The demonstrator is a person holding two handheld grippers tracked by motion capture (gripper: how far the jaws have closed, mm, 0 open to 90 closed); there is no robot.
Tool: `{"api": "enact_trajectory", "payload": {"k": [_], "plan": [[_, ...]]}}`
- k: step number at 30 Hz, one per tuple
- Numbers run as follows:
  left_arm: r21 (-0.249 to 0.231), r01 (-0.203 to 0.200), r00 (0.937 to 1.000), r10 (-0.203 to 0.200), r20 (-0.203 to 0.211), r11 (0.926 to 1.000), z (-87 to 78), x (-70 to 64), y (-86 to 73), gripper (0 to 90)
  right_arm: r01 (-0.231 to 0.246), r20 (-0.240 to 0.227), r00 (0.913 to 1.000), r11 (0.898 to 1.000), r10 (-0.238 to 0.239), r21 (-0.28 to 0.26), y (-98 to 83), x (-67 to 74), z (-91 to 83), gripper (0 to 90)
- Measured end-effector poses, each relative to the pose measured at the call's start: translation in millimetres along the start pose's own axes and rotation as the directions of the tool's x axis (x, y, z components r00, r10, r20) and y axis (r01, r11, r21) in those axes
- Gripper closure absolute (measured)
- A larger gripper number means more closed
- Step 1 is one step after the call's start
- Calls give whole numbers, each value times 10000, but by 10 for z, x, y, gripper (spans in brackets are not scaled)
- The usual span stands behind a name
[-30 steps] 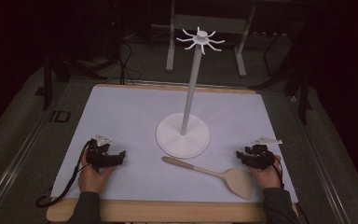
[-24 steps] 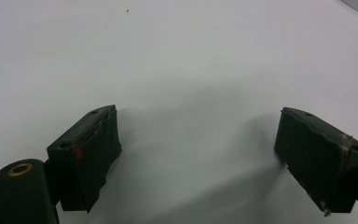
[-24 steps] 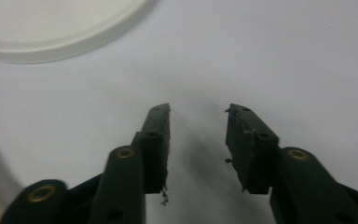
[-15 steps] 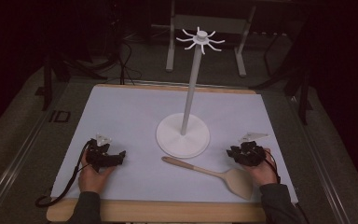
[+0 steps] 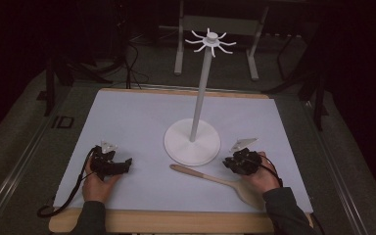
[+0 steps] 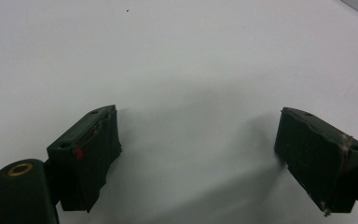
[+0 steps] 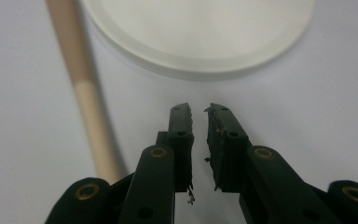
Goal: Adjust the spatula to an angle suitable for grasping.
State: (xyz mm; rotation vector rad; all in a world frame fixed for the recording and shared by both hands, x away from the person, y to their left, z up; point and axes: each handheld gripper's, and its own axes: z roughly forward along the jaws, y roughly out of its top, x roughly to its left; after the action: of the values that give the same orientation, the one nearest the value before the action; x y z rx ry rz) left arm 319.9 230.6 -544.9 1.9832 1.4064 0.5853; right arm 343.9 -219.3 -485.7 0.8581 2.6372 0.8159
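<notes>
A white stand rests mid-mat on a round base (image 5: 192, 142), its pole topped by a ring of hooks (image 5: 209, 40). A wooden spoon (image 5: 200, 175) lies in front of the base, bowl end under the right hand. My right gripper (image 5: 226, 164) hovers between the spoon and the base and points at the base rim (image 7: 200, 37). Its jaws have just been closing and now stand shut (image 7: 199, 116) with nothing between them. The spoon handle (image 7: 86, 98) passes to their left. My left gripper (image 5: 128, 165) rests on the mat at the left, open (image 6: 198, 149) and empty.
A white mat (image 5: 137, 117) covers a wooden board (image 5: 176, 221) whose edge shows at the front. Dark floor, cables and the legs of a metal frame (image 5: 178, 49) lie beyond the far edge. A cable (image 5: 61, 203) trails from the left gripper off the mat.
The right hand has moved left toward the stand's base and risen a little, and its jaws have gone from open to shut. The left hand has stayed put.
</notes>
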Motion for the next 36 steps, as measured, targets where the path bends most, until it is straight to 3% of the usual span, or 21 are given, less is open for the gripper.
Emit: {"api": "enact_trajectory", "payload": {"k": [6,13,18,24,36], "plan": [[16,-7,10000,6,9,10000,-1,1,0,142,711,-188,9974,9959,-702,557,129,102,55,797],[11,-1,10000,1,9,10000,-1,1,0,142,1185,-454,9924,9882,-1145,967,225,167,95,795],[15,-5,10000,5,10,10000,-1,1,1,142,1349,-642,9897,9840,-1280,1168,276,192,104,781],[14,-3,10000,3,11,10000,-1,1,1,142,1745,-953,9826,9680,-1594,1801,339,254,144,749],[16,-3,10000,3,10,10000,-1,1,1,142,2150,-1425,9719,9532,-1874,2125,374,370,232,686]]}}
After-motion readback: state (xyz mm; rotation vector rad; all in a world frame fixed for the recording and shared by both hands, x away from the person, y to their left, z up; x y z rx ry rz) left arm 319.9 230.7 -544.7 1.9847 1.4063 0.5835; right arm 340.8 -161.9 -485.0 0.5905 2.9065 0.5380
